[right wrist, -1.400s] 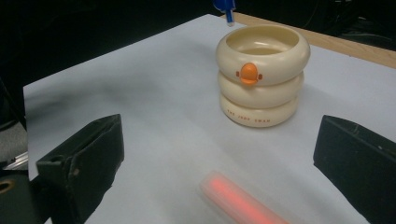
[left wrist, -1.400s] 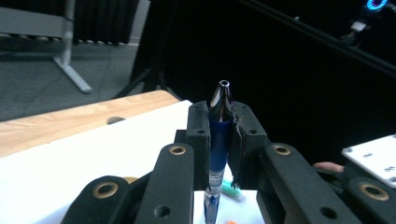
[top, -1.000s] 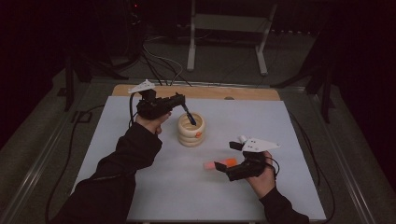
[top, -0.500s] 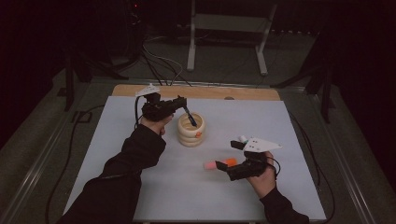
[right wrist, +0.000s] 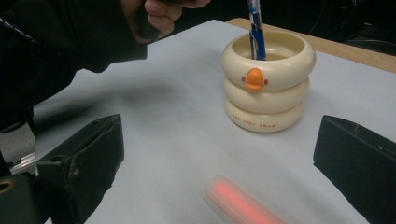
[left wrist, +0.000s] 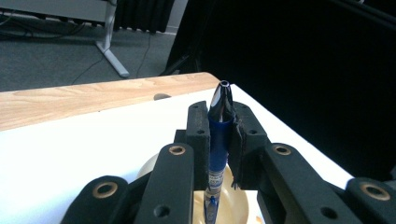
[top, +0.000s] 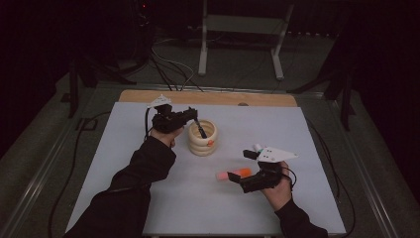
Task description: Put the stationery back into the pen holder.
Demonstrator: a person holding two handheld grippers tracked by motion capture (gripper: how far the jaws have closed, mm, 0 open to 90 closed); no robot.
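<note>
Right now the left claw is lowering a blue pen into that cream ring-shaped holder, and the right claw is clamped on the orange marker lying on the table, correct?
Not quite. The right claw is open: in the right gripper view its jaws stand wide apart with the orange marker lying loose between them. The left claw does hold the blue pen over the cream holder.

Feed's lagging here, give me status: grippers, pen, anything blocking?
Left gripper shut on blue pen, its lower end inside cream ringed holder. Right gripper open, pink-orange marker lying between its jaws. Nothing blocking.
</note>
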